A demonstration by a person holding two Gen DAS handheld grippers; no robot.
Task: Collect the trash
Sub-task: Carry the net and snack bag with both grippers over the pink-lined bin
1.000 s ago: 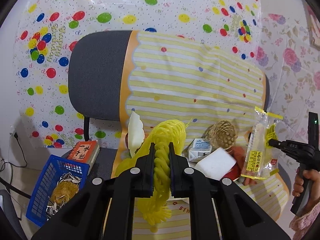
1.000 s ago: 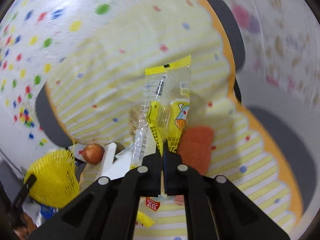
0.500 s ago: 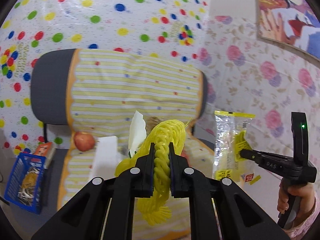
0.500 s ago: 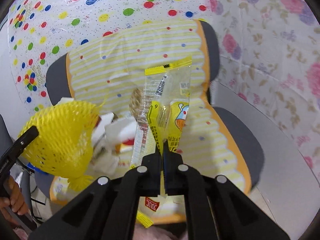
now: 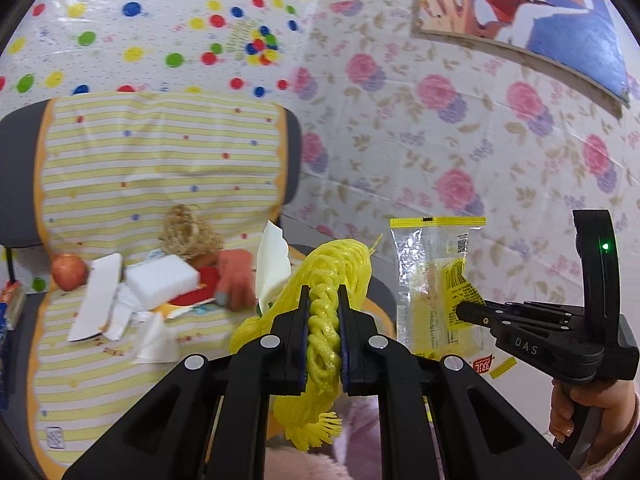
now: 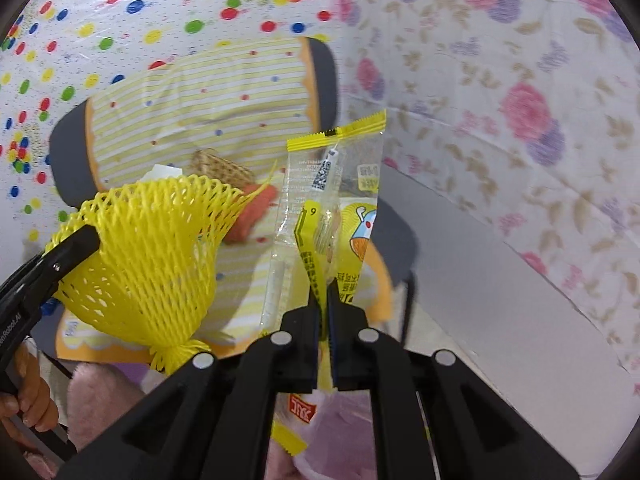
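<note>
At lower centre, the left gripper (image 5: 323,312) still pinches the yellow foam net (image 5: 328,276); the right gripper (image 6: 324,300) keeps the snack wrapper (image 6: 332,200). The chair (image 5: 160,160) has slid to frame left.

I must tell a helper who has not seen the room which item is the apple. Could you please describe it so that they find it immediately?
Look at the grey chair draped with a yellow striped cloth. On its seat lies a pile of litter; the apple sits at the pile's far left edge, beside a flat white foam piece. It is the only round, reddish item there; its neighbours are white, flat or crumpled.
</note>
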